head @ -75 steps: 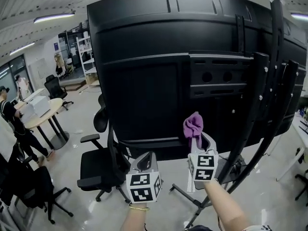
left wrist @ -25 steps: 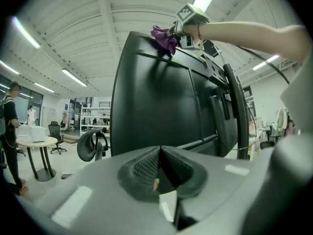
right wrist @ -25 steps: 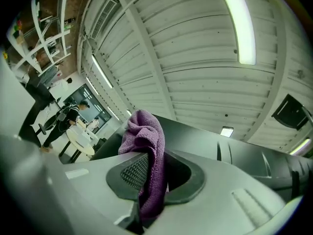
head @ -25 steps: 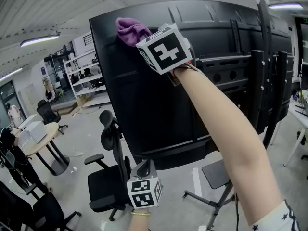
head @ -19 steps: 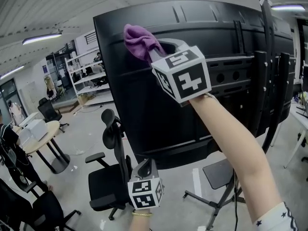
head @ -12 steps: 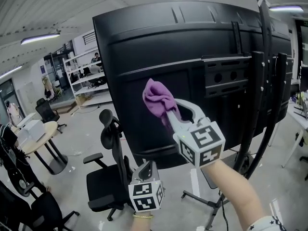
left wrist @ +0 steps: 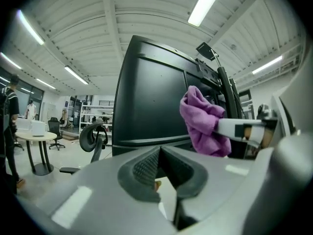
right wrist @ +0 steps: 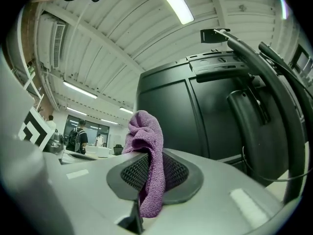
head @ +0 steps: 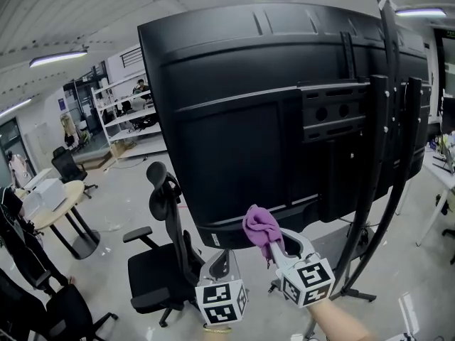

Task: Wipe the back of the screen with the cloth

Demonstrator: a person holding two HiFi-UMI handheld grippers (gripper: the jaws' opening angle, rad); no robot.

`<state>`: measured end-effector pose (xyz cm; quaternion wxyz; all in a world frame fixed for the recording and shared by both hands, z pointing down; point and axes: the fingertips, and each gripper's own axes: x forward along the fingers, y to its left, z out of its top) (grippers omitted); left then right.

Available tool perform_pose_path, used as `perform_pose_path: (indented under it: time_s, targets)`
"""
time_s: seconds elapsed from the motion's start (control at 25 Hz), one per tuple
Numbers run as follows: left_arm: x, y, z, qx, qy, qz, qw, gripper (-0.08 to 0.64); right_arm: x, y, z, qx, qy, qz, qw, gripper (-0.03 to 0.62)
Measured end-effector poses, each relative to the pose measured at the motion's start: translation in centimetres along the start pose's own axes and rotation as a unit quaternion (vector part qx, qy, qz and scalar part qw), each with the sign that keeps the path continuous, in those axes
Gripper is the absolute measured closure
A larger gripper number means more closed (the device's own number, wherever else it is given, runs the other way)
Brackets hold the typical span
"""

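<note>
The right gripper [head: 276, 246] pinches the purple cloth [head: 260, 224] low against the screen's [head: 270, 119] bottom edge. The left gripper [head: 222, 260], pressed together on nothing, hangs just beside it. An office chair [head: 162, 261] crowds the left, and the stand [head: 370, 190] rises on the right.

Looks along the grey two-jaw left gripper [left wrist: 159, 154], jaws pressed together with nothing between them. Beyond, shows the curved black plastic back of a large screen [left wrist: 149, 102], standing upright. At right, a crumpled purple cloth [left wrist: 200, 119] pinched in the pale right gripper [left wrist: 222, 127], in front of the screen. Black office chair [left wrist: 91, 134] at left.
</note>
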<state>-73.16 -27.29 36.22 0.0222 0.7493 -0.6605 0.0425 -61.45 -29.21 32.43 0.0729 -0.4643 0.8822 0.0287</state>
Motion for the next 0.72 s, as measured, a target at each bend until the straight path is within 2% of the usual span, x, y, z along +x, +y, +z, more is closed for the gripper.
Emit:
perform_pose_path:
  time_s: [0.24, 0.72]
  targets:
    - [-1.0, -0.2, -0.7, -0.004, 0.005, -0.001, 1.0, 0.552, -1.5, 1.1, -0.6, -0.005, 0.006, -0.002, 1.0, 0.543]
    - [-3.3, -0.1, -0.9, -0.009, 0.008, -0.004, 0.9999, 0.552, -3.0, 3.2, -1.0, 0.032, 0.01, 0.003, 0.999, 0.543]
